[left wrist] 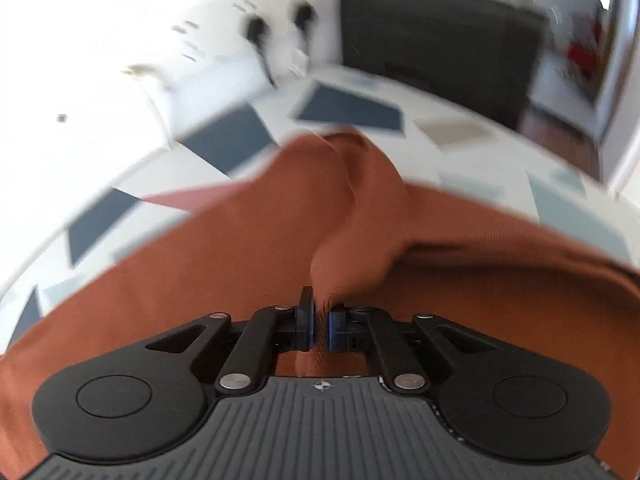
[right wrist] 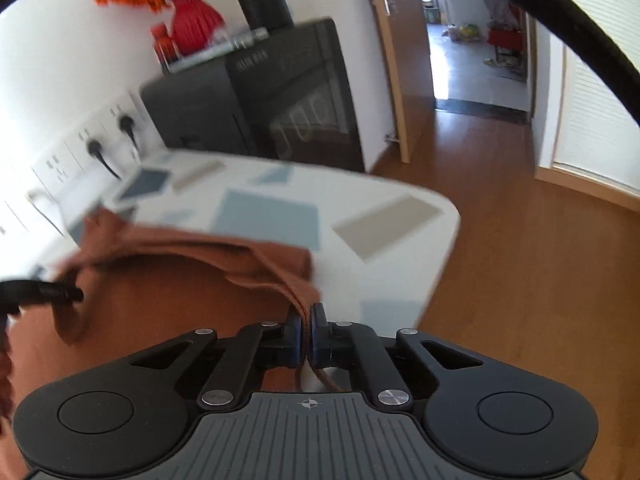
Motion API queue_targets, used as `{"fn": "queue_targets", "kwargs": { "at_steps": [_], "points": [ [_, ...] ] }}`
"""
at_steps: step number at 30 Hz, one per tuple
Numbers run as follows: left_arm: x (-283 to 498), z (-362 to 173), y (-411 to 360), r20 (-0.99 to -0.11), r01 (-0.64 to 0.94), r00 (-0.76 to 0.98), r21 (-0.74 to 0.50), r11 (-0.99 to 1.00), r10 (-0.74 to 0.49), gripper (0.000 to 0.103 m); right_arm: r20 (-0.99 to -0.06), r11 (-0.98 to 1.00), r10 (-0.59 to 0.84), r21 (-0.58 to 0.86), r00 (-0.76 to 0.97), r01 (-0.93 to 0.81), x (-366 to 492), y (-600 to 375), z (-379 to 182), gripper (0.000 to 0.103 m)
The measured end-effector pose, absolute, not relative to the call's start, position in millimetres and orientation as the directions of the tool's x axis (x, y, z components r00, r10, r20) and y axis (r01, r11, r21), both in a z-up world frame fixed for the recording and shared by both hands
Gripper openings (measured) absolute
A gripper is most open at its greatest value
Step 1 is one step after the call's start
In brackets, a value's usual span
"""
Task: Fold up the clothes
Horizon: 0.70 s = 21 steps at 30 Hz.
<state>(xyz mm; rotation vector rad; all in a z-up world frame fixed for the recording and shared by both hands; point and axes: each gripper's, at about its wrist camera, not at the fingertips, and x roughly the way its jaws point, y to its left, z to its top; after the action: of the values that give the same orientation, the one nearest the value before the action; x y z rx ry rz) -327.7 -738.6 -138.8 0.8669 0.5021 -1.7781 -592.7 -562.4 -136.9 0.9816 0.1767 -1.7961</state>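
Garment (left wrist: 200, 272), rust-brown, is lying on the patterned table (right wrist: 380, 216), part lifted. L gripper (left wrist: 319, 330) is clamping a bunched fold rising straight ahead of its pads; R gripper (right wrist: 306, 340) is pinching a hemmed edge, several layers. Cloth is running from R gripper leftward, toward the L gripper, seen at that view's left edge. Long axis is spanning between both grips; neither hand nearer. Judgement: next move needs both travelling together.
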Motion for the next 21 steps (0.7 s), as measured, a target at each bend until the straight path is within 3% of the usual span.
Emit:
{"fn": "queue_targets", "kwargs": {
  "at_steps": [6, 9, 21],
  "points": [
    [-279.3, -92.2, -729.1, -0.739, 0.936, -0.209, 0.038, -0.35, -0.64, 0.007, -0.62, -0.231, -0.785, 0.293, 0.0, 0.928, -562.6, -570.8, -86.2, 0.004],
    [-243.1, -77.5, -728.2, -0.763, 0.949, -0.234, -0.045, -0.311, -0.603, 0.007, -0.611, -0.106, -0.786, 0.288, 0.097, 0.952, -533.9, -567.3, -70.6, 0.004],
    [-110.7, -62.5, -675.0, -0.798, 0.982, -0.17, -0.087, -0.169, -0.578, 0.007, -0.619, 0.335, -0.638, 0.312, 0.458, 0.889, -409.2, -530.9, -36.6, 0.004]
  ]
}}
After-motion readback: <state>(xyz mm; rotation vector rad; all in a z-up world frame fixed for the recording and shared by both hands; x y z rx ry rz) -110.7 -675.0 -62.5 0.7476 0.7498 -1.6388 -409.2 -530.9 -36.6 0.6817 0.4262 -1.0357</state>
